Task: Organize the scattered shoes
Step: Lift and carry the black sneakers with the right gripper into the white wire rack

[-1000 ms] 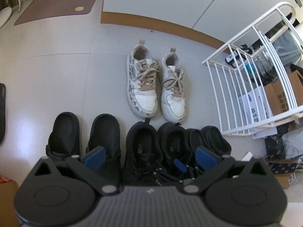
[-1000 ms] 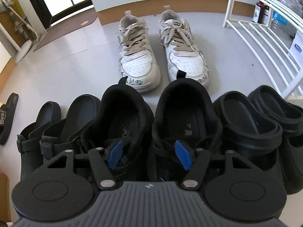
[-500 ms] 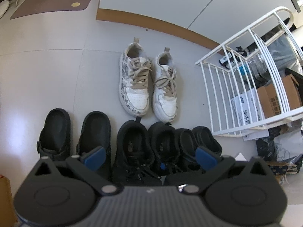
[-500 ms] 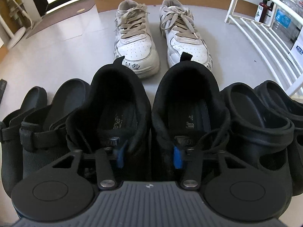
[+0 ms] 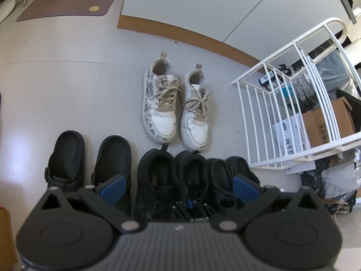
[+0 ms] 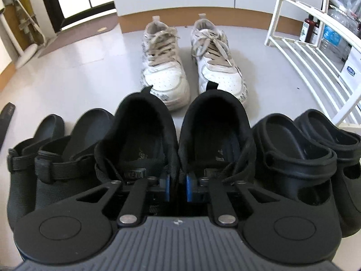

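Shoes sit in a floor row: black strap clogs [image 6: 47, 158] left, black sneakers [image 6: 146, 140] centre, black clogs [image 6: 300, 151] right, white sneakers [image 5: 173, 103] beyond. Left gripper [image 5: 178, 186] hovers tilted down, jaws wide apart, empty. Right gripper [image 6: 178, 187] angles down, jaws clamped on both black sneakers' inner collars.

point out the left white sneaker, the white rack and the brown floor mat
left white sneaker [image 5: 161, 122], left wrist view, on its white toe cap
white rack [image 5: 291, 117], left wrist view, on one upright bar
brown floor mat [image 5: 67, 6], left wrist view, on its flat middle
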Available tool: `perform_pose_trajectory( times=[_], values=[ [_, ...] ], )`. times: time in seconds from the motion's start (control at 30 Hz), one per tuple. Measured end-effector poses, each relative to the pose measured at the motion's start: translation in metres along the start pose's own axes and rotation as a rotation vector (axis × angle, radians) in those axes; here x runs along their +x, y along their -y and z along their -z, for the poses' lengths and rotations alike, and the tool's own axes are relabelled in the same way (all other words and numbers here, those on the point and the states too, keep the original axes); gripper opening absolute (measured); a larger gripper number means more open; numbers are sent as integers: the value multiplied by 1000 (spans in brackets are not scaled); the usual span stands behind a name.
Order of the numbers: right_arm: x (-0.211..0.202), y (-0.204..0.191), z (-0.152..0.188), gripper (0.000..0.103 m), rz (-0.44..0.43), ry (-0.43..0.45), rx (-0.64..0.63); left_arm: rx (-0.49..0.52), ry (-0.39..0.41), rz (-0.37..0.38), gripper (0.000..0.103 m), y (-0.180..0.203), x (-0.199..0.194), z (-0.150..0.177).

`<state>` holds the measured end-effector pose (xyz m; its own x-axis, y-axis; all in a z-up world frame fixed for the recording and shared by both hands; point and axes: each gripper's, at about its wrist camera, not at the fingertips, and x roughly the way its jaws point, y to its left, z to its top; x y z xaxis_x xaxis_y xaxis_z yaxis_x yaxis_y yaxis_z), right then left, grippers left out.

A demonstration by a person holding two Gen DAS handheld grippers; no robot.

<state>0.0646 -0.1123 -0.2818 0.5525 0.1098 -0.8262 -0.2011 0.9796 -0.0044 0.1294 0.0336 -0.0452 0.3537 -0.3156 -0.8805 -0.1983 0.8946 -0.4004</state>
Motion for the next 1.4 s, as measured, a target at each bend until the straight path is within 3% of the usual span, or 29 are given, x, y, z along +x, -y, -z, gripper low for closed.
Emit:
perform_pose_trajectory(
  times=[0.33,0.53,0.73,1.07,1.4],
  values=[
    [-32,0,-26,15,-15,64,41,-4,0,-10,103,-1,2,1],
    [-44,11,-50,15,5,103,95,-65,44,-23,103,-14,-7,-3],
    [-47,28,-79,15,33,131,147,-99,38,-14,103,-20,-7,-6],
    [-35,71,-124,15,117,195,265,-115,32,-5,103,-20,1,-16],
    [-6,138,-161,15,222,235,426,-113,15,-12,103,-17,11,-20]
  ],
)
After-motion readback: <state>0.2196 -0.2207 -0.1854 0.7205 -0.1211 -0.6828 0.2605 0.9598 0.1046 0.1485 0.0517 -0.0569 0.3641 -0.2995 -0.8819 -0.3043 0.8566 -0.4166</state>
